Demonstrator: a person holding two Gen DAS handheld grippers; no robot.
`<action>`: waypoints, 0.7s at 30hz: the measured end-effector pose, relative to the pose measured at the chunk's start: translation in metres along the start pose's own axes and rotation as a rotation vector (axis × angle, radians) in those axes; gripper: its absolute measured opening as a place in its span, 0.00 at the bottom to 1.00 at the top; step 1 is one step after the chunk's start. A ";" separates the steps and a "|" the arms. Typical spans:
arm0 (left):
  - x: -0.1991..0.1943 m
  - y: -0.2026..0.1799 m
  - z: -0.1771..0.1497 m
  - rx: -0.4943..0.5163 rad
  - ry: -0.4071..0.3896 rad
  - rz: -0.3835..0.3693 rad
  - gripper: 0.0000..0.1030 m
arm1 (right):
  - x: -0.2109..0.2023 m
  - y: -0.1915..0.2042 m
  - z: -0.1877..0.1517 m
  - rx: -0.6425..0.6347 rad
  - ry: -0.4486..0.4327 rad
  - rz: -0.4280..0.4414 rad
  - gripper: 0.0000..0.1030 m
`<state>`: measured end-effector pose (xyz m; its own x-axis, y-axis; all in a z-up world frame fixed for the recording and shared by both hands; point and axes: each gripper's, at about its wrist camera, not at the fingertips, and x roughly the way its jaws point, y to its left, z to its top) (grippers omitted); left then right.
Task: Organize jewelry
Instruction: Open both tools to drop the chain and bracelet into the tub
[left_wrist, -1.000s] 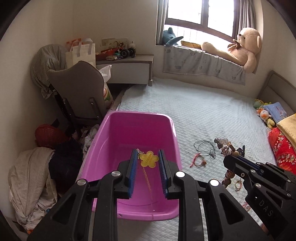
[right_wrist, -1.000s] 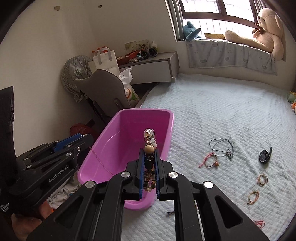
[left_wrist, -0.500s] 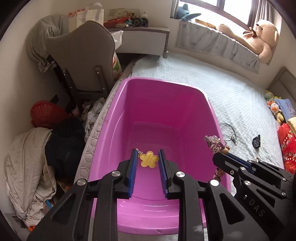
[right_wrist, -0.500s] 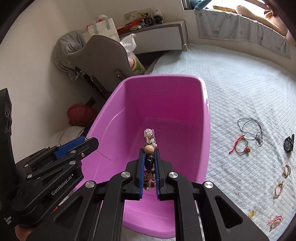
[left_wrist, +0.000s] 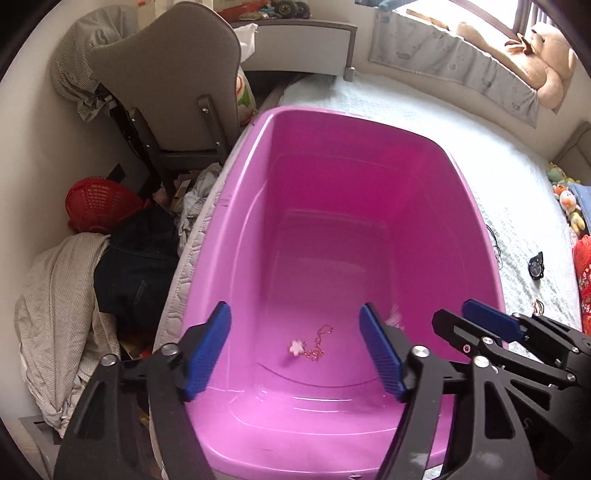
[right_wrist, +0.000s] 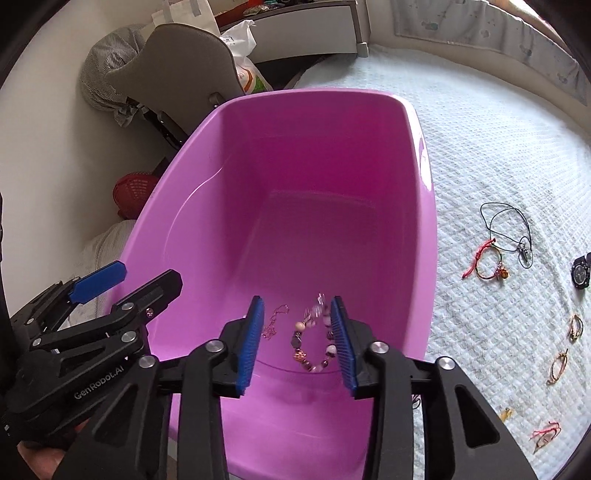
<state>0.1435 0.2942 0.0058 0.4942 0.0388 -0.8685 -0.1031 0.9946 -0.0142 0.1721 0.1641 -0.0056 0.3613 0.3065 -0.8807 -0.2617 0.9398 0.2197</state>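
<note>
At the bottom of the left wrist view, our left hand-held gripper (left_wrist: 295, 347) gapes wide above the pink tub (left_wrist: 476, 221), flower-charm chain (left_wrist: 308, 345) lying inside. Right wrist view, lower centre: our right hand-held gripper (right_wrist: 297, 338) is released too, beaded bracelet (right_wrist: 314, 341) blurred between its pads.

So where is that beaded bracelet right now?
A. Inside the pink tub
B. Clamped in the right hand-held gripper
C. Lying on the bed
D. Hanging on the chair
A: the beaded bracelet shows inside the pink tub, loose between the open fingers of the right hand-held gripper.
</note>
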 end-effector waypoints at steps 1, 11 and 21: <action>0.001 0.001 0.001 0.001 0.004 0.010 0.72 | -0.001 -0.001 0.001 -0.001 -0.002 -0.004 0.36; -0.004 0.013 0.004 -0.028 0.036 0.054 0.76 | -0.014 -0.008 -0.002 0.031 0.014 -0.018 0.41; -0.027 0.013 0.001 -0.047 0.045 0.074 0.79 | -0.041 -0.006 -0.012 0.042 0.020 -0.014 0.46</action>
<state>0.1301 0.3060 0.0298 0.4443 0.1064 -0.8896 -0.1783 0.9836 0.0286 0.1487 0.1439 0.0239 0.3464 0.2910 -0.8918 -0.2189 0.9495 0.2248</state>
